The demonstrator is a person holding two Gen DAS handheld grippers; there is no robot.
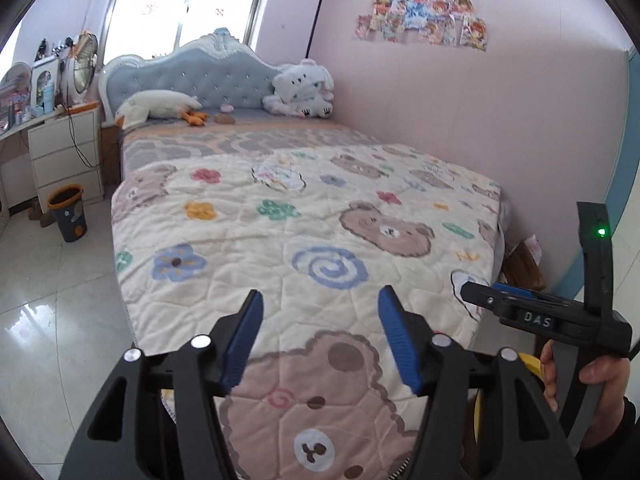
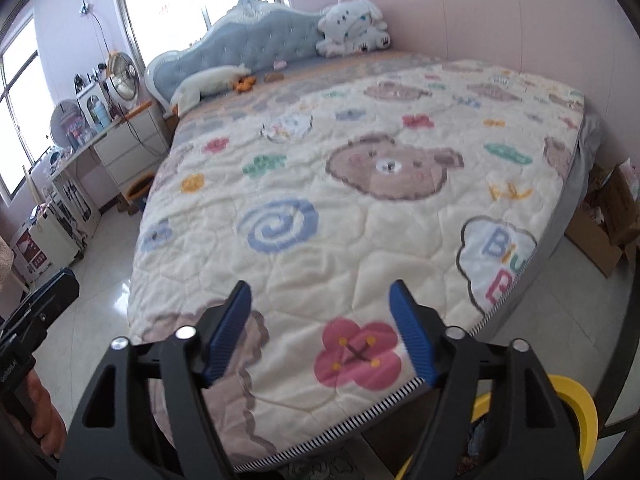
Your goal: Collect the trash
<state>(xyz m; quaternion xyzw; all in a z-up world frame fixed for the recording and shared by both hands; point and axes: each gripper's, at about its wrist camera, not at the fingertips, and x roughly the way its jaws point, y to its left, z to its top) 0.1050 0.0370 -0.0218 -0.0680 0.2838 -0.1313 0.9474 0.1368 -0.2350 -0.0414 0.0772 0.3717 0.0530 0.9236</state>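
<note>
My left gripper (image 1: 320, 336) hangs open over the foot of a bed, above the cream quilt (image 1: 304, 232) printed with bears and flowers; nothing is between its blue pads. My right gripper (image 2: 320, 328) is also open and empty over the same quilt (image 2: 360, 208), near its foot edge. Two small items, one pink (image 1: 226, 108) and one brown (image 1: 225, 119), lie near the headboard, too small to identify. A dark bin with an orange rim (image 1: 67, 212) stands on the floor left of the bed. A yellow-rimmed container (image 2: 576, 412) sits below my right gripper.
A white goose plush (image 1: 156, 108) and a white plush toy (image 1: 300, 90) lie at the blue headboard. White drawers (image 1: 66, 152) with a fan (image 1: 84, 64) stand left of the bed. Cardboard boxes (image 2: 608, 220) fill the gap at the right wall. The floor is glossy tile (image 1: 48, 312).
</note>
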